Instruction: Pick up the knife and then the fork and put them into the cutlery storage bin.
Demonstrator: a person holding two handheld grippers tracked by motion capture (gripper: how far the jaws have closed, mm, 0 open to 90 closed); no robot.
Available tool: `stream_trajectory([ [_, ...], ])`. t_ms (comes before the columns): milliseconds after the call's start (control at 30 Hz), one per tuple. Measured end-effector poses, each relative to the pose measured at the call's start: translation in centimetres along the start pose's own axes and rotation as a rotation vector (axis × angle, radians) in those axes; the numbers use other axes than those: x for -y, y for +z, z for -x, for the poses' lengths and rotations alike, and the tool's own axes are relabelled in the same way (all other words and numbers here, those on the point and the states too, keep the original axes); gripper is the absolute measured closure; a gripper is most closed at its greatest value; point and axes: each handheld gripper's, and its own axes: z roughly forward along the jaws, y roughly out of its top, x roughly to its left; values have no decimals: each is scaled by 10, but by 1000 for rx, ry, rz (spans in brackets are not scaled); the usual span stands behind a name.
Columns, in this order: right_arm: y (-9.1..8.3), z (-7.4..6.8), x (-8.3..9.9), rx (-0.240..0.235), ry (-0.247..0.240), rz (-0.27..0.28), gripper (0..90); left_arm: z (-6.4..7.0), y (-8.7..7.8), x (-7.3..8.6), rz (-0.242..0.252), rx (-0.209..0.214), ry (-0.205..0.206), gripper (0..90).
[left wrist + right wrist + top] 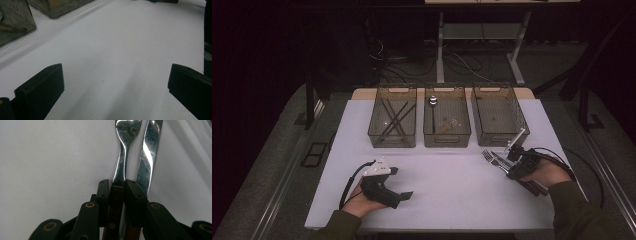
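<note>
Your right gripper [117,188] pinches the fork [122,157] by its wooden handle beside the knife [150,152], both still unsorted near the right bin [499,116], while your left gripper [115,82] gapes wide, empty.

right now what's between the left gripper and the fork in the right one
Bare white table, nothing else, as the high view shows. The left gripper is open; the right gripper is shut on the fork, with a knife beside it.

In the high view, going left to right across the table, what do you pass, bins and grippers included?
Left gripper → bin with dark sticks → bin with a spoon → fork → empty bin → right gripper.
</note>
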Motion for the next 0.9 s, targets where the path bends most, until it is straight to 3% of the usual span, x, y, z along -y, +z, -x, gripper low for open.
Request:
stream_trajectory([
  [167,2,1,-14,-3,2,-97,750,0,0,0,-4,1,-2,0],
  [333,2,1,-16,8,32,-111,773,0,0,0,-8,0,6,0],
  [467,0,0,-12,10,56,-78,773,0,0,0,-8,1,5,0],
  [533,-1,1,-9,-17,57,-49,774,0,0,0,-9,1,6,0],
  [733,-9,-3,-3,-56,48,74,774,0,-1,0,-3,0,8,0],
  [900,-15,-2,5,-51,68,174,773,0,-2,1,13,-14,23,0],
])
